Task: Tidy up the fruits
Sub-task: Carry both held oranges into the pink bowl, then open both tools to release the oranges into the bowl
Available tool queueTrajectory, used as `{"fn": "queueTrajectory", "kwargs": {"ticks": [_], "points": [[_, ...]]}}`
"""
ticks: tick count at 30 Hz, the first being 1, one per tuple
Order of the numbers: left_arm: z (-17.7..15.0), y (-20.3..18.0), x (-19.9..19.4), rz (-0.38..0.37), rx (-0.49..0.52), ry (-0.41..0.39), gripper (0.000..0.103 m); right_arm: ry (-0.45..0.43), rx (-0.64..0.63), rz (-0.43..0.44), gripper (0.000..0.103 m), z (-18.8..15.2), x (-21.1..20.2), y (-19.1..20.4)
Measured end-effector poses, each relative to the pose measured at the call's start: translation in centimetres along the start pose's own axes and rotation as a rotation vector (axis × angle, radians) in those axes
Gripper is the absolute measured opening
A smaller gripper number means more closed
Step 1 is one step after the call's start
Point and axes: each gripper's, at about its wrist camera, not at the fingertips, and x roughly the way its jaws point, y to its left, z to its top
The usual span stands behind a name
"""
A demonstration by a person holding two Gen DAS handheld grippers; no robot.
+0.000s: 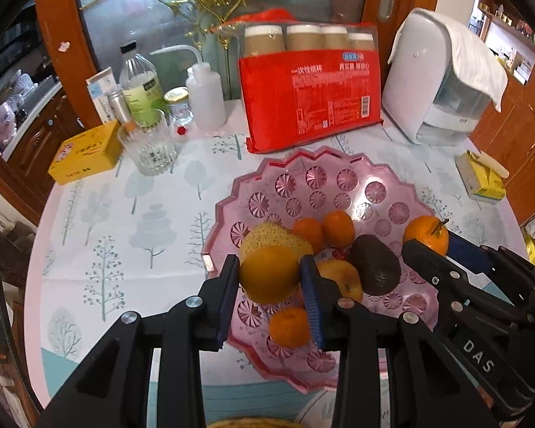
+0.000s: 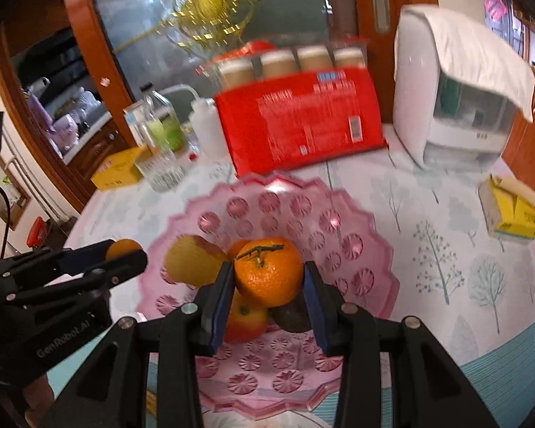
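My left gripper (image 1: 270,267) is shut on a smooth orange (image 1: 269,274) and holds it just above the near left part of a pink scalloped fruit bowl (image 1: 321,174). My right gripper (image 2: 267,278) is shut on a stemmed mandarin (image 2: 267,271) over the same bowl (image 2: 367,249). In the bowl lie a yellow pear-like fruit (image 1: 267,235), small mandarins (image 1: 339,228), a dark avocado (image 1: 374,264) and an apple (image 2: 246,317). Each wrist view catches the other gripper at its side: the right gripper (image 1: 428,240) and the left gripper (image 2: 123,249).
Behind the bowl stand a red pack of paper cups (image 1: 310,92) and a white appliance under a cloth (image 1: 435,82). At the back left are a glass (image 1: 149,149), a yellow box (image 1: 85,153) and bottles (image 1: 139,85). A yellow tissue pack (image 1: 481,178) lies at the right edge.
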Motion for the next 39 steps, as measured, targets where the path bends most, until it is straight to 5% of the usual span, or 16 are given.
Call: {"fn": "queueTrajectory", "kwargs": {"ticks": [10,21,29,39], "points": [[-0.2,-0.2,3.5,-0.054,0.018,0.022,0.033,0.079,0.045,-0.039,0.039,-0.6,4.1,-2.0],[-0.9,-1.1,2.9,-0.095,0.052,0.006,0.035,0.090,0.072,-0.023,0.041,-0.7,4.9,-1.9],[-0.9,-1.4,0.9,-0.080,0.053,-0.056,0.079,0.049,0.075,-0.009,0.042,-0.5,3.4,-1.9],[-0.8,-0.3,-1.1,-0.065,0.012,-0.060,0.085,0.015,0.086,-0.007,0.042,-0.4,1.0,-2.1]]}}
